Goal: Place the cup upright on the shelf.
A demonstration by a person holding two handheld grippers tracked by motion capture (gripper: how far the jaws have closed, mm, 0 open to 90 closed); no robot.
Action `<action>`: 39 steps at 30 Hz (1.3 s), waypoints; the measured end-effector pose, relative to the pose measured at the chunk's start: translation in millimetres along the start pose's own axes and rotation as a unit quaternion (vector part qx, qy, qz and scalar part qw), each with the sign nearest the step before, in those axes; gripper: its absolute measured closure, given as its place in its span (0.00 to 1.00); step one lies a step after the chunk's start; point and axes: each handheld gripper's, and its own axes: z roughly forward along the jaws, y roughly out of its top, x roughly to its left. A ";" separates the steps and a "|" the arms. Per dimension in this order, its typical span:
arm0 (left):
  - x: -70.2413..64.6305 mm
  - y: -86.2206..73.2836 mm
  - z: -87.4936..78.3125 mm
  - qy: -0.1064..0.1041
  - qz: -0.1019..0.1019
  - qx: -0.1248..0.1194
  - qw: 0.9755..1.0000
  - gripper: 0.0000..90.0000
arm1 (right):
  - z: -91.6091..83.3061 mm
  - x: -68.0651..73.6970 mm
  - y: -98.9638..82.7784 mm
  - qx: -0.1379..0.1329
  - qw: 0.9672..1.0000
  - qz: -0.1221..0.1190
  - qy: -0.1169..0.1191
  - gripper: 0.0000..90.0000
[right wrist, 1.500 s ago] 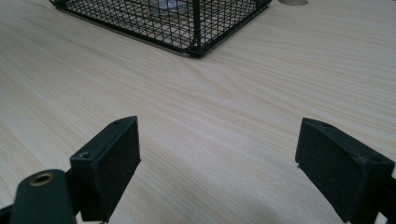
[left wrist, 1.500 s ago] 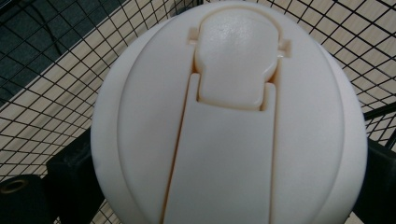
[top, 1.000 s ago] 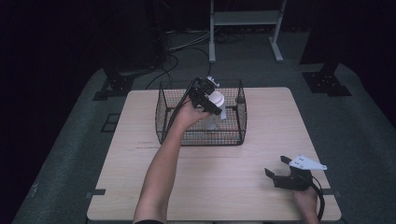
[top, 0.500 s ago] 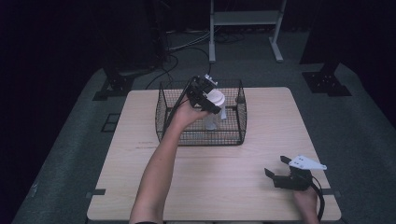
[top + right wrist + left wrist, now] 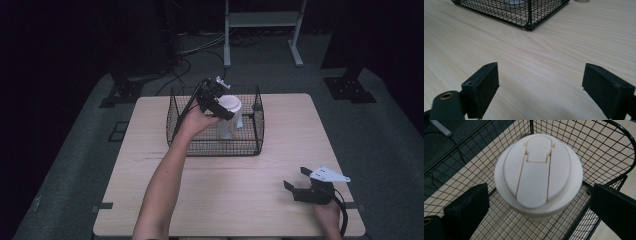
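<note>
Hovering over the white-lidded cup in the wire basket

From the high view, the left gripper point(image 5: 216, 100) hangs above a cup point(image 5: 229, 117) standing upright inside the black wire basket point(image 5: 215, 147) at the far middle of the table point(image 5: 240, 200). The left gripper view adds what the high one cannot: the cup's white lid point(image 5: 538, 173) with its flip tab, and both jaws spread wide on either side of it, not touching. The right gripper point(image 5: 305, 189) rests low near the table's near right corner, well apart from the basket. Its own view shows its jaws parted over bare wood, with a basket corner point(image 5: 527, 15) ahead.
</note>
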 end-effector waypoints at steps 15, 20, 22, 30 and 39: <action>-3.0 -19.3 -41.1 -0.004 0.011 -0.031 0.999 0.02 | -2.3 -2.0 -0.9 -0.009 1.000 0.007 0.002 0.14; -2.9 -35.2 -47.6 -0.010 0.008 -0.031 0.999 0.02 | -1.6 -0.7 -0.9 -0.005 1.000 0.003 -0.003 0.14; -2.4 -41.1 -51.2 -0.010 0.005 -0.035 0.999 0.02 | -1.7 0.3 -1.1 -0.005 1.000 0.000 -0.005 0.14; -3.2 -62.8 -61.3 -0.015 -0.005 -0.058 0.998 0.02 | -1.7 1.4 -1.2 -0.003 1.000 -0.002 -0.009 0.14; -9.3 -76.3 -66.5 -0.024 0.003 -0.061 0.998 0.02 | -1.1 2.5 -1.1 0.001 1.000 -0.005 -0.013 0.14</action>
